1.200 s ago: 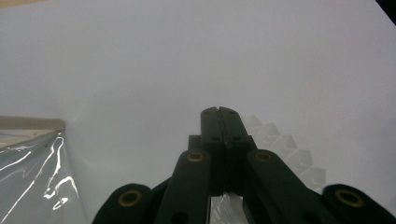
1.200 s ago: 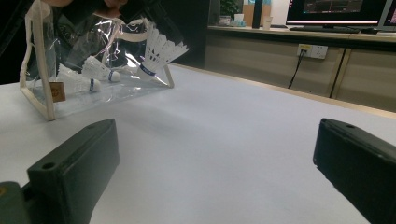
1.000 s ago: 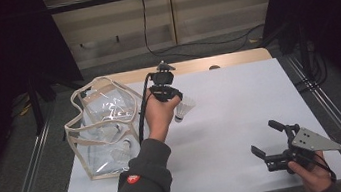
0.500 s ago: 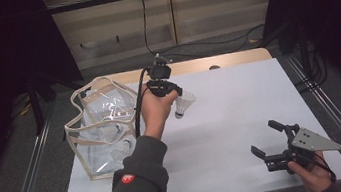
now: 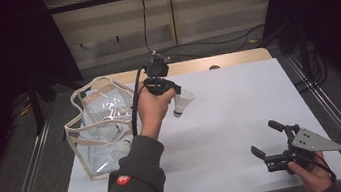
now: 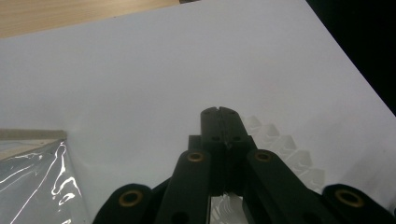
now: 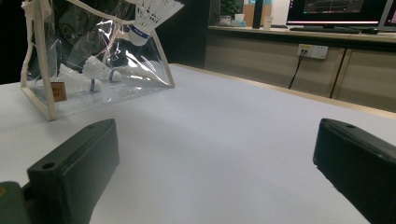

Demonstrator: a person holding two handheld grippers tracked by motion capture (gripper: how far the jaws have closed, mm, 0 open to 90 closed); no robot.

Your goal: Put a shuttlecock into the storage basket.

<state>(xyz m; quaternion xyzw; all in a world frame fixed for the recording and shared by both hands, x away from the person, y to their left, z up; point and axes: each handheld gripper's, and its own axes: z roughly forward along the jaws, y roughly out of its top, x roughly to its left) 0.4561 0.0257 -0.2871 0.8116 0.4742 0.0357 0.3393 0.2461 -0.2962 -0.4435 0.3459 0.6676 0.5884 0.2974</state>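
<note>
My left gripper (image 5: 170,92) hangs over the white table (image 5: 240,101), just right of a clear plastic bag (image 5: 98,131). It is shut on a white shuttlecock (image 5: 183,103), whose cork end points down and to the right. In the left gripper view the black jaws (image 6: 218,112) meet, and the shuttlecock's feathers (image 6: 285,149) fan out beneath them. My right gripper (image 5: 263,137) rests low at the table's near right corner, open and with nothing in it. The right gripper view shows the held shuttlecock (image 7: 149,14) hanging before the bag (image 7: 42,56), beyond the gripper's (image 7: 215,154) spread jaws.
Two more shuttlecocks (image 7: 79,81) lie inside the bag, which has beige trim and handles. A wooden strip (image 5: 234,59) borders the table's far edge. Metal rails (image 5: 34,181) run along both sides. A cable trails from the left gripper down the forearm.
The left hand has lifted the shuttlecock a little higher above the table. The right gripper has stayed where it was.
</note>
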